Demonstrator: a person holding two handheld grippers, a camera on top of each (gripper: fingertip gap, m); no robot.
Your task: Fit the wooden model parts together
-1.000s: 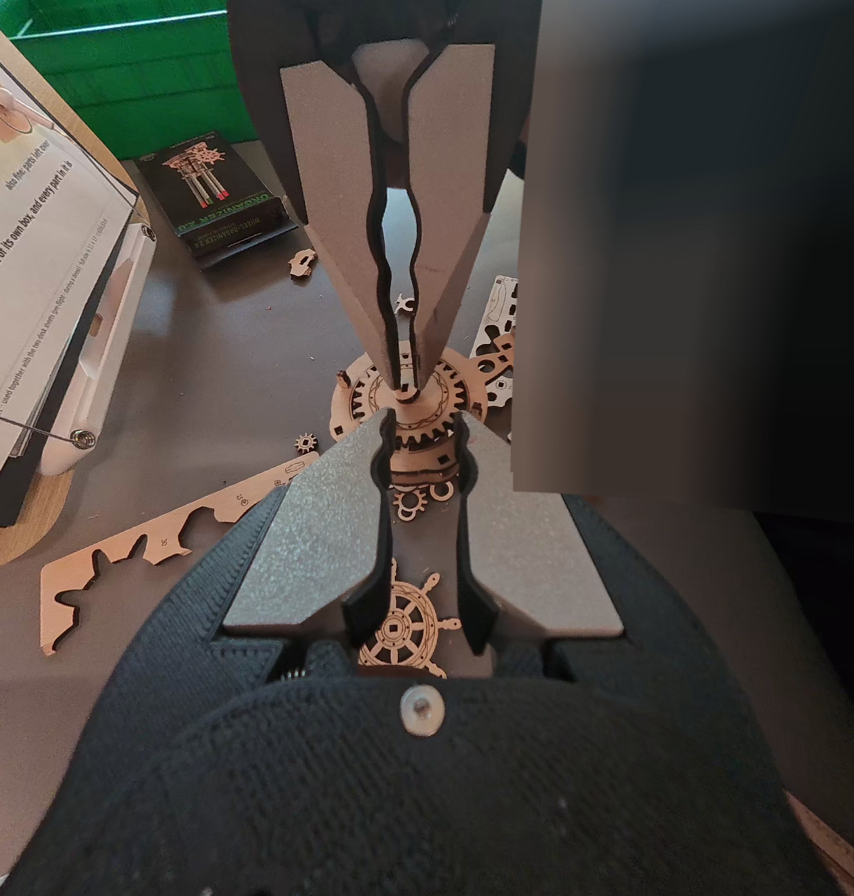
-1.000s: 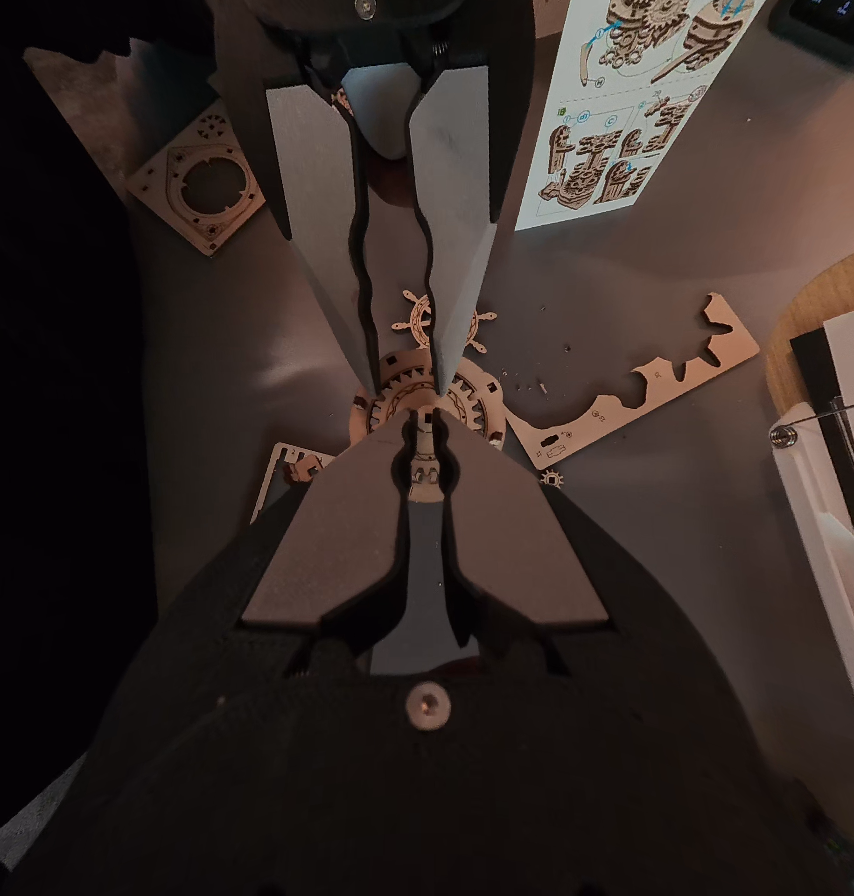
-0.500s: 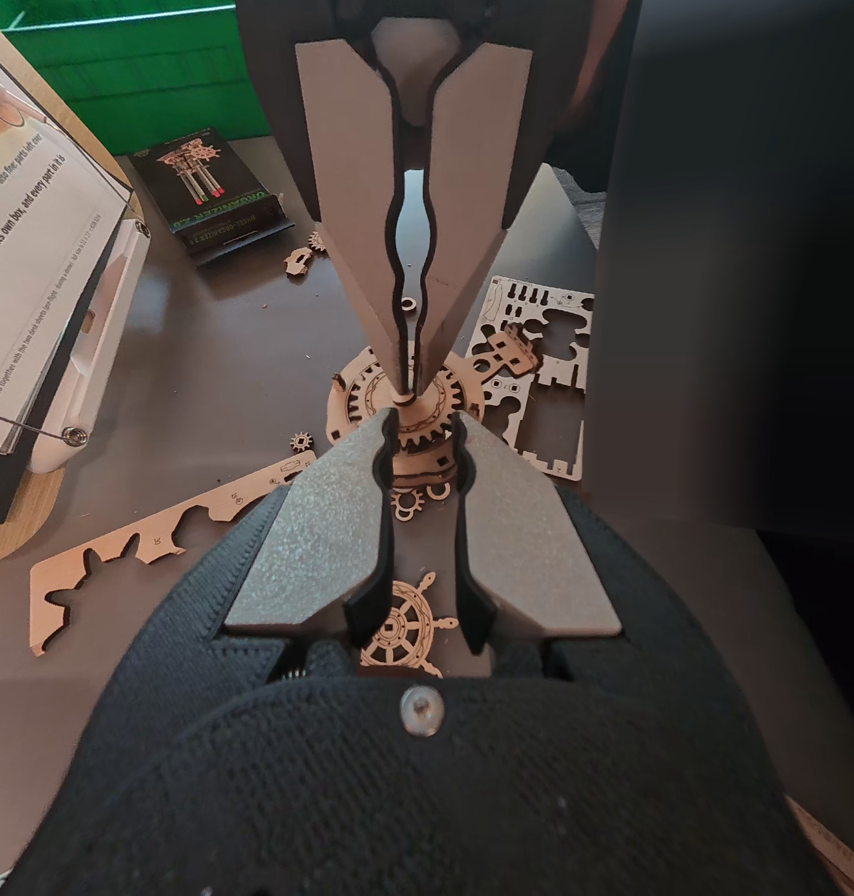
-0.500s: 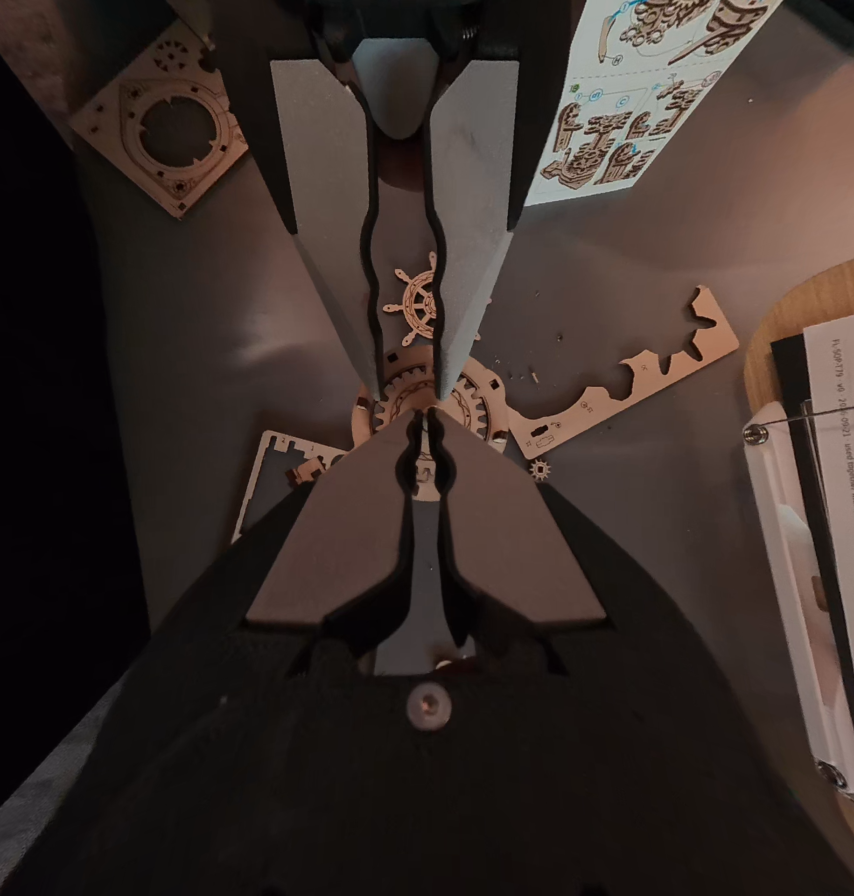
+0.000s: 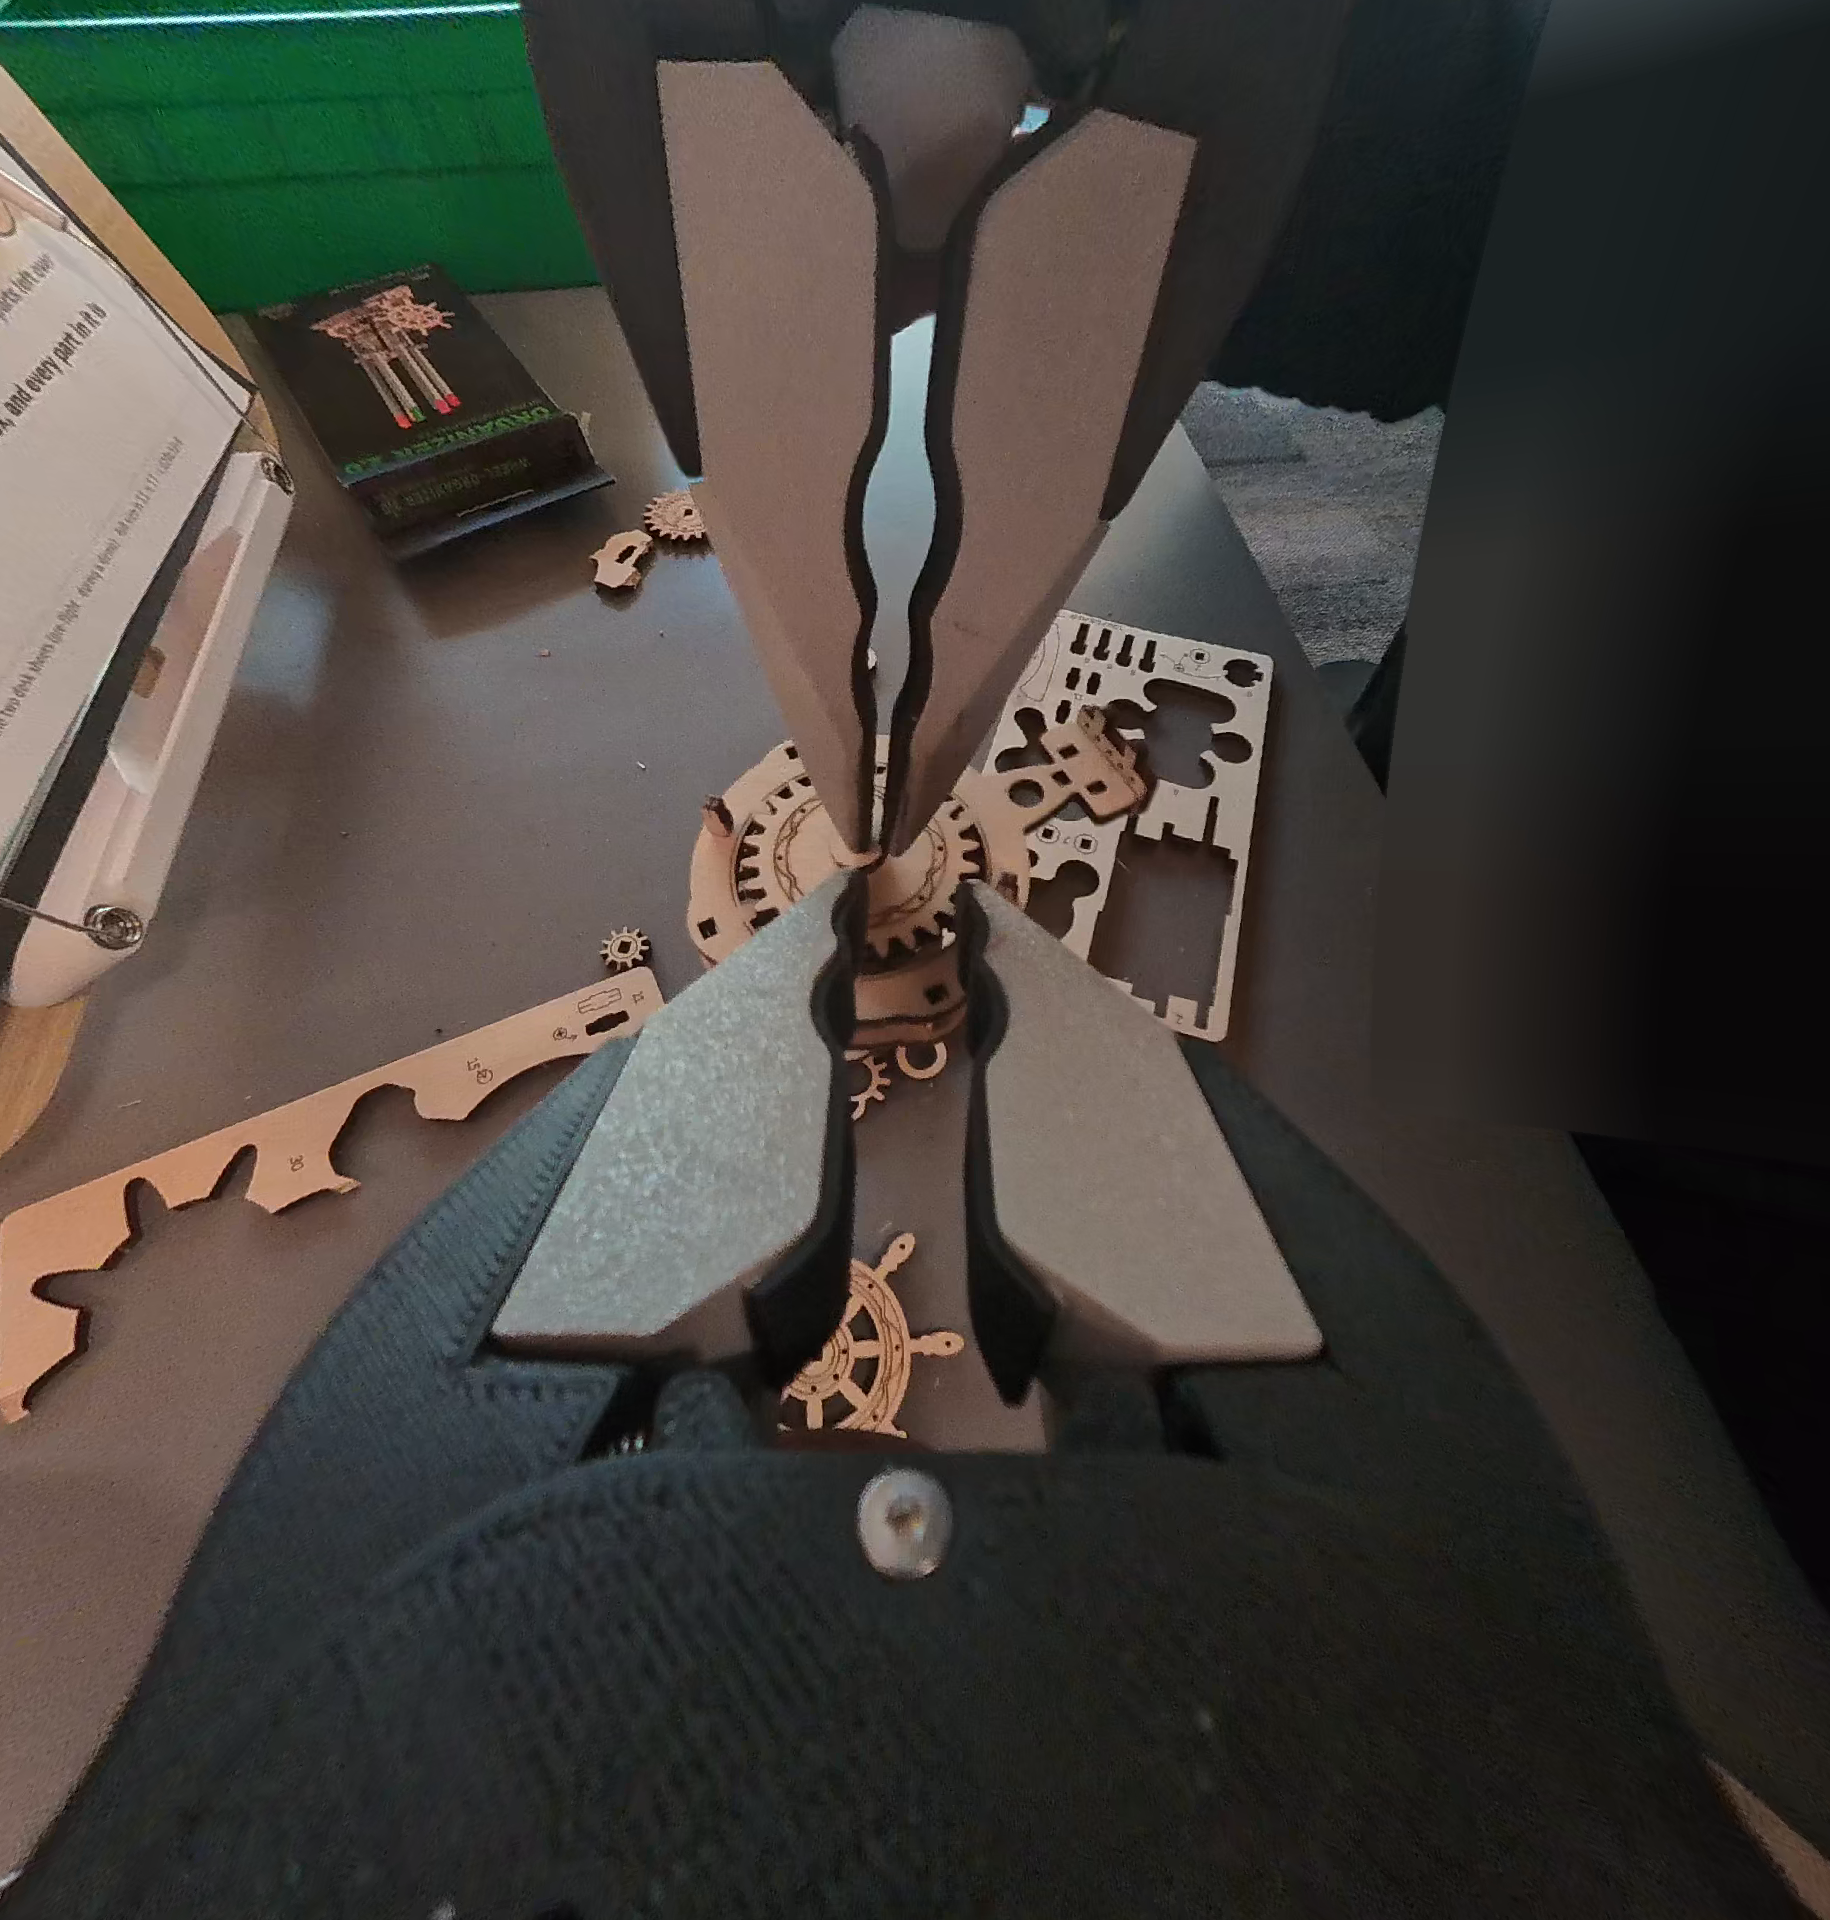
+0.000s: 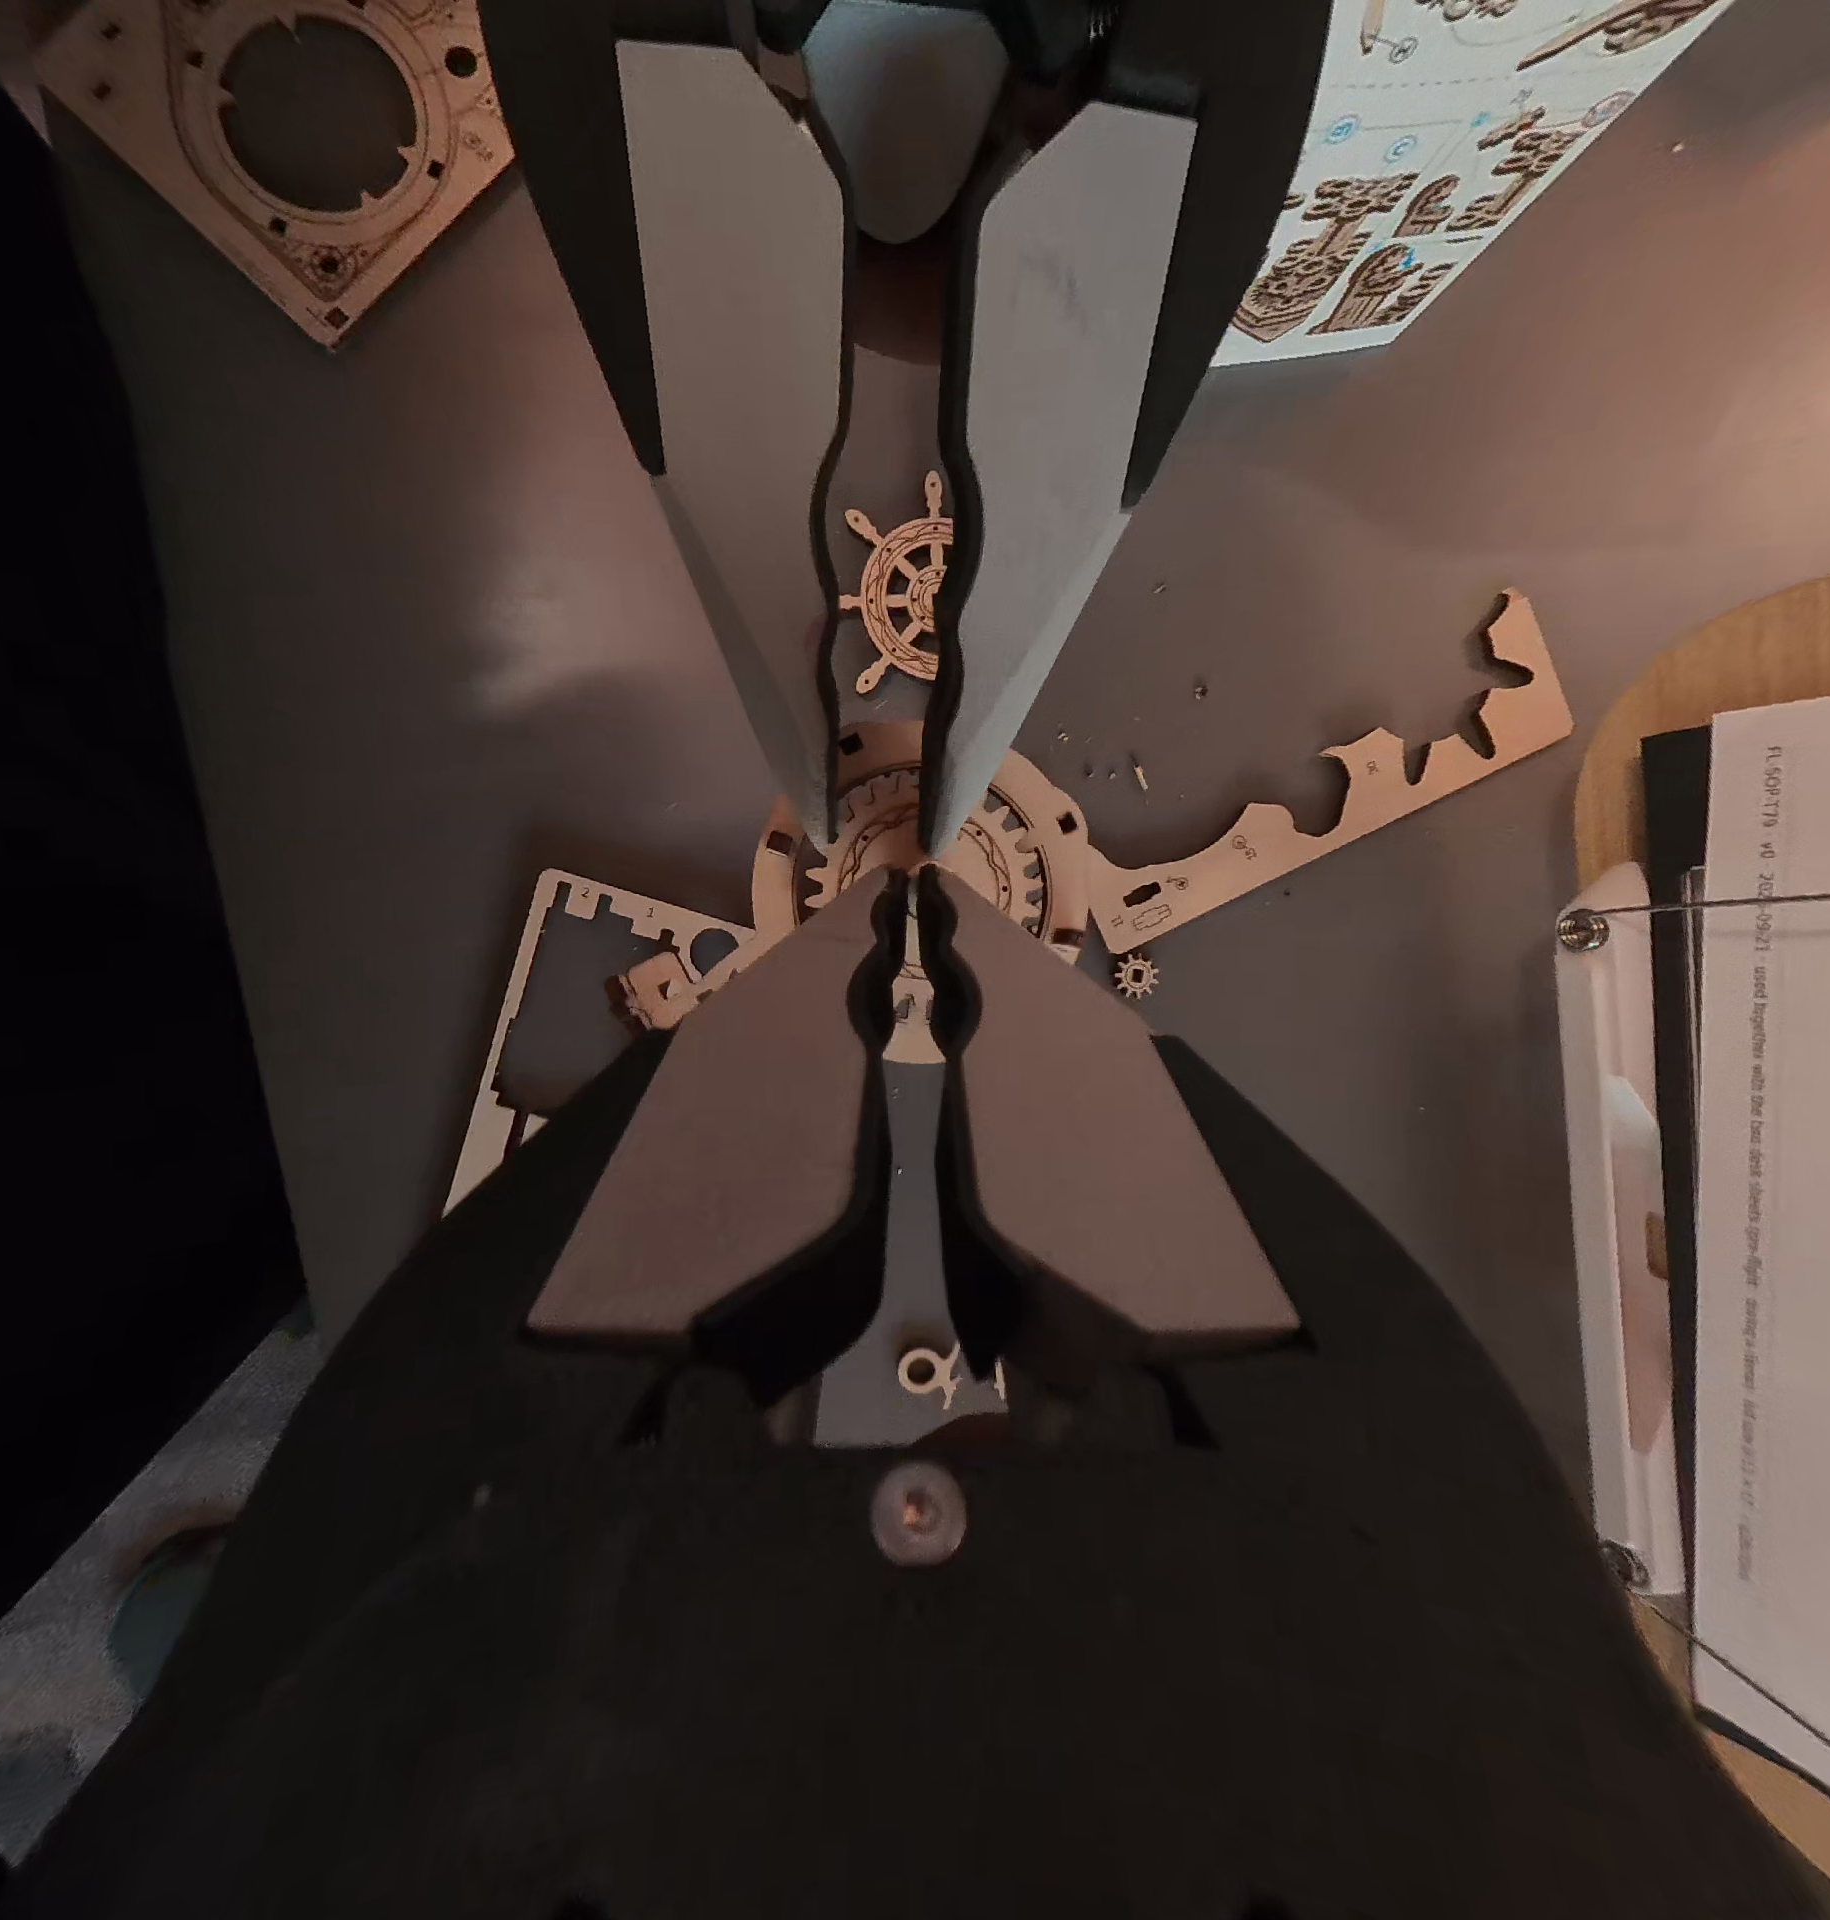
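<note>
Grey tabletop [image 5: 454,748] fills both views. Green bin [image 5: 267,135] at upper left of the left view; printed sheet in a stand [image 5: 49,520] on the left edge; dark box [image 5: 423,405] below the bin.

Left claw [image 5: 906,914], lower centre of its view: narrow gap, fingers straddling the gear disc [image 5: 776,862] at frame centre. Whether they press it, cannot tell.

Right claw [image 6: 911,883]: nearly closed; tips meet over the disc hub with a small pale piece between them, too small to identify. Grip unclear.

Offcut strip [image 5: 267,1153] at lower left. Punched fret [image 5: 1171,862] right of the disc. Ship's wheel [image 5: 869,1361] between the left fingers. Small cog [image 5: 625,949] left of the disc.
</note>
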